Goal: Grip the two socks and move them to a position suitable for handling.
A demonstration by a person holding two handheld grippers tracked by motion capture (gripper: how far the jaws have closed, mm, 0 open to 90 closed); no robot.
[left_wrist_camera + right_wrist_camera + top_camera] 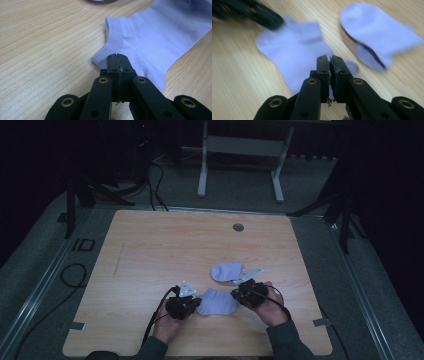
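- The left gripper (192, 306) is seen at the near edge of the wooden table (150, 250), its jaws closed on the ribbed cuff corner of the nearer pale lilac sock (217, 301); in the left gripper view the fabric (155, 37) is pinched between the pads.
- That sock is laid flat between the two grippers, near the table's front.
- The right gripper (239, 296) is held at the sock's opposite end, its jaws nearly closed on the fabric's edge (297, 50).
- A second lilac sock (226, 271) is seen just beyond, apart from the first, also in the right gripper view (379, 37).
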